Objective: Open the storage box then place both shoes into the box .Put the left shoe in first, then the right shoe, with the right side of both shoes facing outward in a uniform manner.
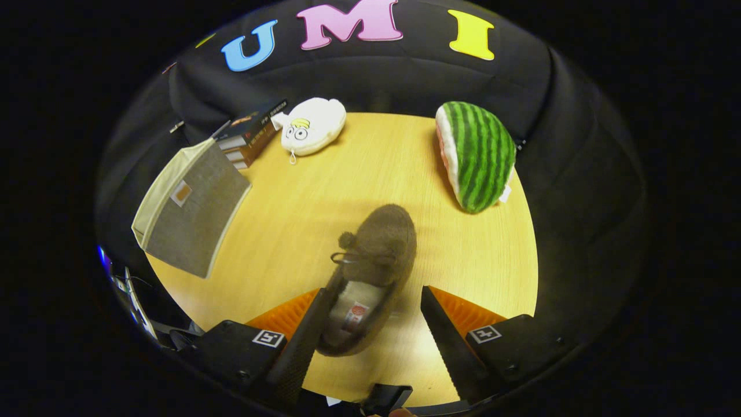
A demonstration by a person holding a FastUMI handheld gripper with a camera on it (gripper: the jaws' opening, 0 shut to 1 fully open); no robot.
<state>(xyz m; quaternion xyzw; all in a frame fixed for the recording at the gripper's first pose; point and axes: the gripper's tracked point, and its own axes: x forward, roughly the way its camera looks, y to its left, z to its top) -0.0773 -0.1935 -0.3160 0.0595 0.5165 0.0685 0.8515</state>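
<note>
gripper [370,324] spread wide, grasping nothing | brown shoe [370,272] between fingers, nearer left one | risk: lopsided closing twists shoe, slips out

Brown fuzzy slipper [370,272] — bow lace at the vamp, pale lining, upright on its sole on the wooden table, toe pointing away, heel between the spread fingers. Grey fabric storage box [188,211] — cream trim, closed, well left of the slipper.

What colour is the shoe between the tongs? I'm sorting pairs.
Brown and fuzzy, best seen in the gripper view: the shoe lies between the open tongs.
</note>
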